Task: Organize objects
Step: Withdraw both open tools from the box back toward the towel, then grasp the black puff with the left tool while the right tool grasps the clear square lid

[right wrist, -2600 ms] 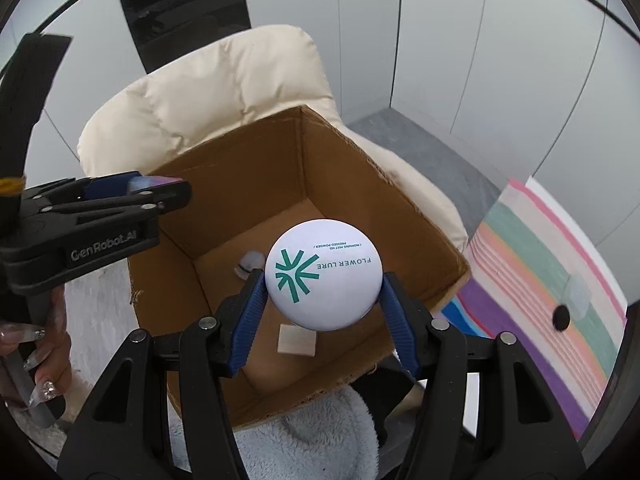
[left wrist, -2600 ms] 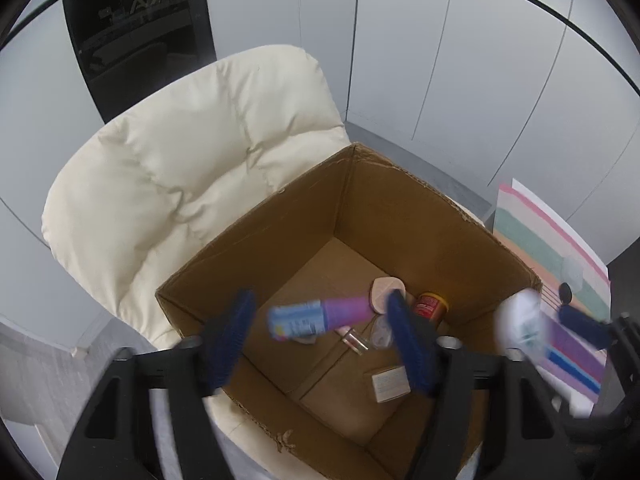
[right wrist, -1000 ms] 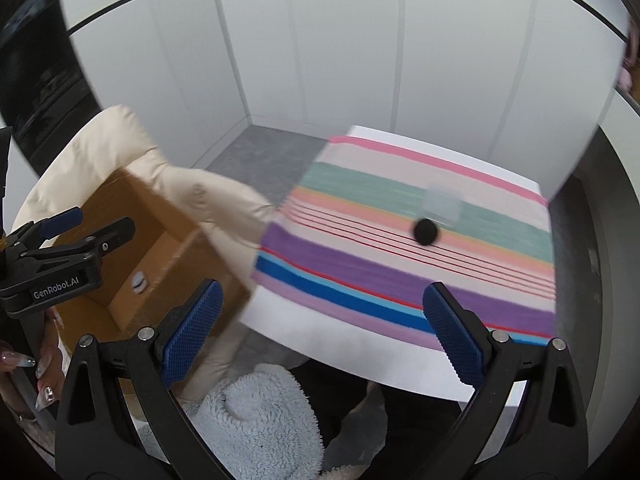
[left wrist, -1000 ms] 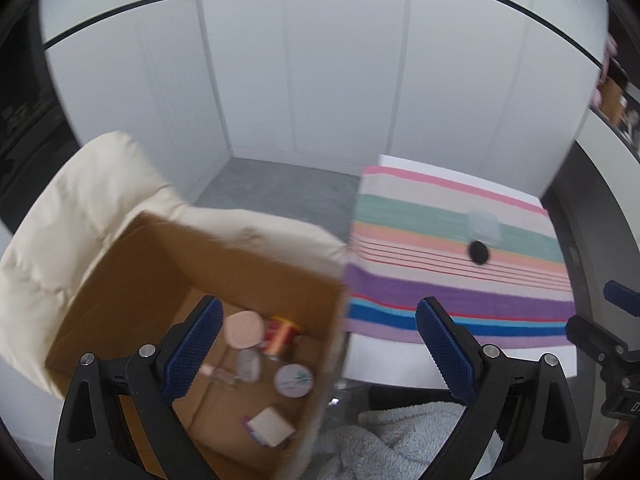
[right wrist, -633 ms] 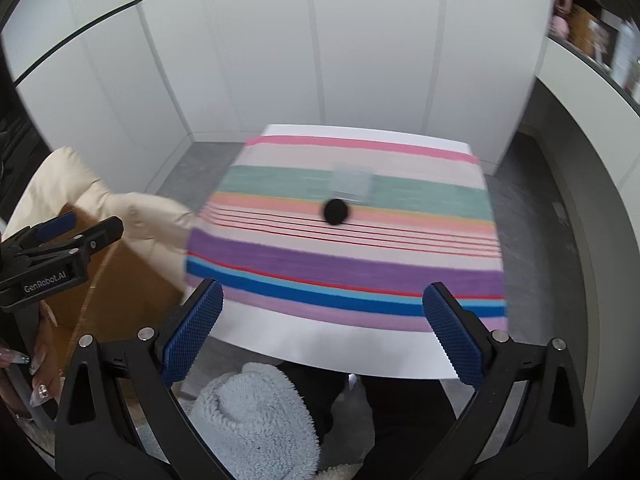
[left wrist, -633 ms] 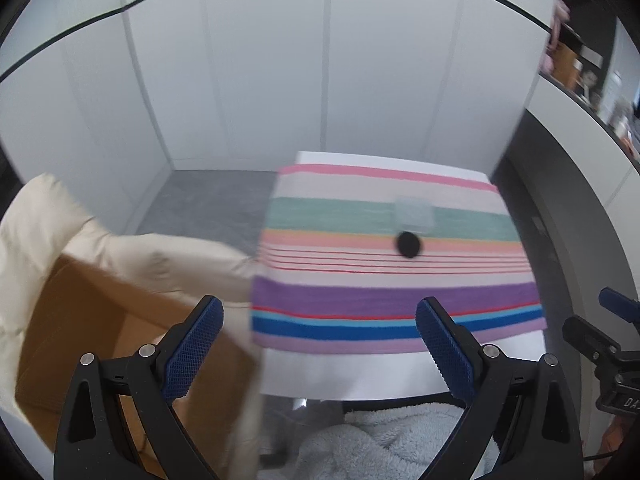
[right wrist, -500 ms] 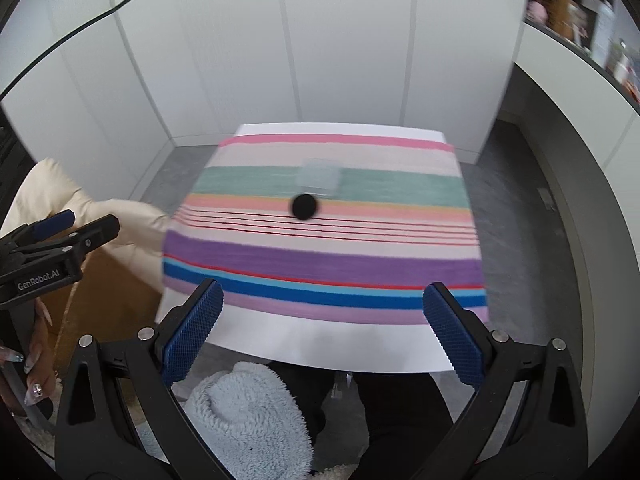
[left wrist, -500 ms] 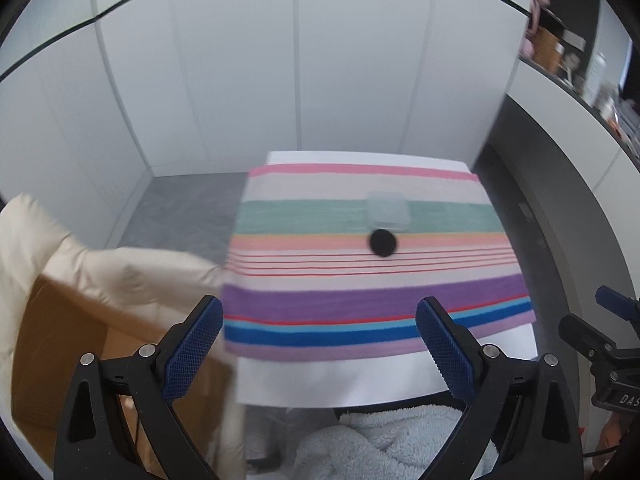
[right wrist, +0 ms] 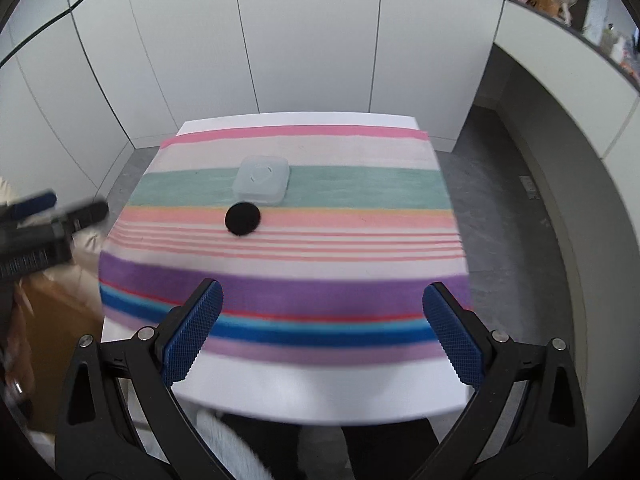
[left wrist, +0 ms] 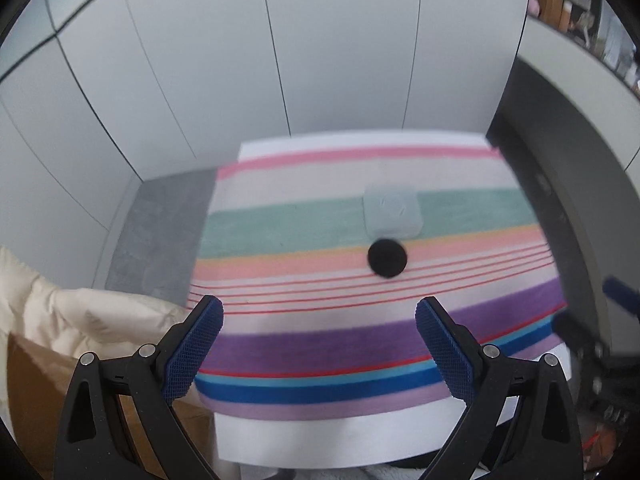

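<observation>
Black disc and clear case lie beyond both empty, wide-apart grippers.

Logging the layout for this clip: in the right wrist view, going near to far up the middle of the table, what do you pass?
Right claw (open) → white table edge → striped cloth → black round disc → clear square lidded box → white wall panels.

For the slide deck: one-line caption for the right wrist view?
Open right gripper facing striped cloth with black disc and clear square box.
</observation>
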`<state>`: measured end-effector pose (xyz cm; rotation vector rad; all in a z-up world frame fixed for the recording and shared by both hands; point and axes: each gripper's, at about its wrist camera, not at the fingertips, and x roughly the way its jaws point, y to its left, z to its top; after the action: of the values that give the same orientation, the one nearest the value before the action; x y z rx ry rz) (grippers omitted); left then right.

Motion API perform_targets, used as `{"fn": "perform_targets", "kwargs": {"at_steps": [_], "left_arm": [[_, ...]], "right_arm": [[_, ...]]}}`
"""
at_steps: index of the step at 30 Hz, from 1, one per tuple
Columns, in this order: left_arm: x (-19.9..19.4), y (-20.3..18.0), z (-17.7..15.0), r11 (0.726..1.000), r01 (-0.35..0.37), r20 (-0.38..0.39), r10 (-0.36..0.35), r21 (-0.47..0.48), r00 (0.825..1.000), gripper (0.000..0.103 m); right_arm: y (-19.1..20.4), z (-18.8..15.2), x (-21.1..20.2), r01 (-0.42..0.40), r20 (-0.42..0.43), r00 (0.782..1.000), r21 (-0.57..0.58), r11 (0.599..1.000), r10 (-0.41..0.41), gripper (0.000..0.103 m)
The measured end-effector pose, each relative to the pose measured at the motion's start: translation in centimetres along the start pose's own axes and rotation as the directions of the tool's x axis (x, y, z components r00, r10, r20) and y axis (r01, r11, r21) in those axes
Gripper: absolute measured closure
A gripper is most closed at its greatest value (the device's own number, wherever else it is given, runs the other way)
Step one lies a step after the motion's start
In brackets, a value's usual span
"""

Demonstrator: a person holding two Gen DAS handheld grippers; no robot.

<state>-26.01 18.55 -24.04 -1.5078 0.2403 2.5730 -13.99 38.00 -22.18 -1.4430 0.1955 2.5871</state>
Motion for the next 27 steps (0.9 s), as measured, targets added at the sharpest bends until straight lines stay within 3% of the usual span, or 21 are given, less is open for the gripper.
{"fn": "perform_targets", "kwargs": {"at_steps": [3,12,17,19,21,22,24,27], "left_arm": [[3.9,0.6,0.4,1.0,-0.007,-0.048,0.007,-0.014,0.999,0.005],[12.3,0.9,0.2,1.0,-0.005,-0.076,0.006,0.008,0.997,0.005],[14.6,-0.5,-1.2,0.998,0.032,-0.106,-0.026,0.057,0.994,0.005],[15.1,-1.2,-1.4,0.996,0.05,-0.109,-0.043,0.067,0.993,0.005],[15.6,-2.1,-1.3,0.995,0.076,-0.118,-0.068,0.065,0.991,0.005],[15.9,-2.7,-1.2,0.994,0.083,-0.121,-0.074,0.068,0.99,0.005],[16.5,-4.1,-1.0,0.993,0.083,-0.117,-0.073,0.086,0.99,0.005],[17.1,-6.1,-0.4,0.991,0.1,-0.107,-0.09,0.09,0.99,0.005]], "right_arm": [[0.8,2.0,4.4,-0.025,-0.025,0.999,0.027,0.999,0.026,0.001],[4.4,7.9,18.2,-0.133,-0.111,0.984,0.062,0.989,0.139,0.001],[6.6,9.5,25.0,-0.104,-0.182,0.977,0.045,0.994,0.111,0.0],[7.2,9.9,26.5,-0.117,-0.187,0.975,0.048,0.992,0.124,0.0],[8.1,10.3,26.7,-0.077,-0.169,0.983,-0.022,0.997,0.072,0.016],[8.5,10.4,26.5,-0.054,-0.154,0.987,-0.07,0.996,0.043,0.016],[7.7,10.2,26.1,-0.087,-0.154,0.985,-0.072,0.994,0.075,0.016],[4.0,9.6,24.9,-0.042,-0.148,0.988,-0.057,0.997,0.033,0.017]]}}
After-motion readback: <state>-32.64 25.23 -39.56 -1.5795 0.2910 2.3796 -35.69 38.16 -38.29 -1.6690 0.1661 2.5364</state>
